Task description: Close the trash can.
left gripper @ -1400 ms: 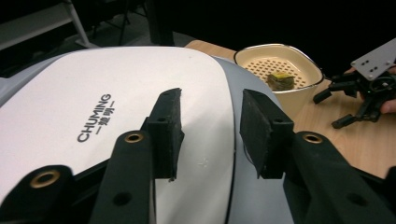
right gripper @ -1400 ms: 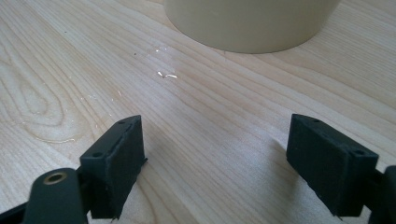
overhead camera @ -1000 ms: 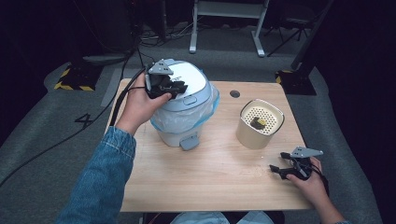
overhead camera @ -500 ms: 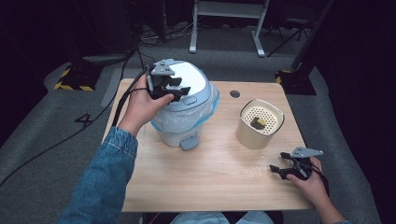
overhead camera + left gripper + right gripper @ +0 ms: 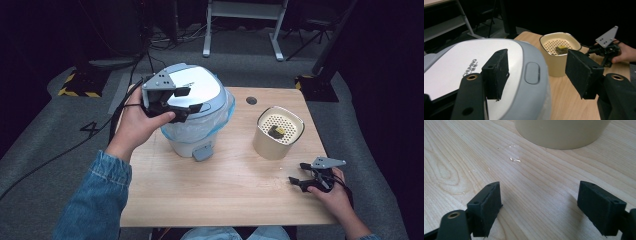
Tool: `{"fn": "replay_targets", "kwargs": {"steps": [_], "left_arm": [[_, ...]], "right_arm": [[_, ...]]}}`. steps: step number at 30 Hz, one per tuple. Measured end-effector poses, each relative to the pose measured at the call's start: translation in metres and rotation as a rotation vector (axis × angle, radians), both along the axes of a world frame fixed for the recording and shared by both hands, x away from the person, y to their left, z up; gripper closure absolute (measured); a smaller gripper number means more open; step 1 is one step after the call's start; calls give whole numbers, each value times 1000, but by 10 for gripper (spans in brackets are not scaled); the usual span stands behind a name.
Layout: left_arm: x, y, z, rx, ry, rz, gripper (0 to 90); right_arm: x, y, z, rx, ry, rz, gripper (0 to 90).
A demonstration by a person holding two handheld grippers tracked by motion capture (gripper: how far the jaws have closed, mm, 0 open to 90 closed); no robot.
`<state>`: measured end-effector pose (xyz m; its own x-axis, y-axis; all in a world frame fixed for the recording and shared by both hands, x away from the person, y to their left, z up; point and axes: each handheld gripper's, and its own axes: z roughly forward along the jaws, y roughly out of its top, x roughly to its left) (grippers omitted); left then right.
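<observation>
A small bin with a white and grey lid (image 5: 200, 87) and a clear plastic liner stands at the table's left middle. My left gripper (image 5: 190, 100) hovers open over the lid's near-left edge. In the left gripper view its pads (image 5: 497, 73) straddle the lid's front rim around the oval button (image 5: 532, 72). A cream pot (image 5: 278, 134) with a perforated insert holds a small dark and yellow piece (image 5: 276, 131) to the right. My right gripper (image 5: 298, 173) rests open on the table near the right front, jaws pointing toward the pot base (image 5: 561, 132).
The wooden table (image 5: 225, 195) has a round cable hole (image 5: 251, 100) at the back. A wet smear (image 5: 514, 159) lies on the wood before the pot. Cables trail off the left side across grey floor. A white stand's legs (image 5: 242, 30) are behind the table.
My left gripper has drifted slightly down and toward the near-left of the lid, still open. The right gripper has stayed put.
</observation>
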<state>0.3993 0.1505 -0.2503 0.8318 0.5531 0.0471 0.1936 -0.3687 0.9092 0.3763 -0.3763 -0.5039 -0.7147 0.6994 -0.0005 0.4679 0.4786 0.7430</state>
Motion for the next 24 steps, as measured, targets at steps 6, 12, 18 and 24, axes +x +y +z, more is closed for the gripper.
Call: {"fn": "replay_targets", "kwargs": {"steps": [6, 12, 18, 24], "left_arm": [[-31, 6, -1, 4, 0, -28, 335], [-53, 17, -9, 15, 9, -9, 331], [-67, 30, -28, 54, 18, 33, 319], [-83, 46, -49, 64, 31, 70, 310]], "right_arm": [[1, 0, 0, 0, 1, 4, 196], [1, 1, 0, 0, 2, 3, 196], [2, 1, 0, 0, 1, 2, 195], [2, 2, 0, -1, 1, 3, 193]]}}
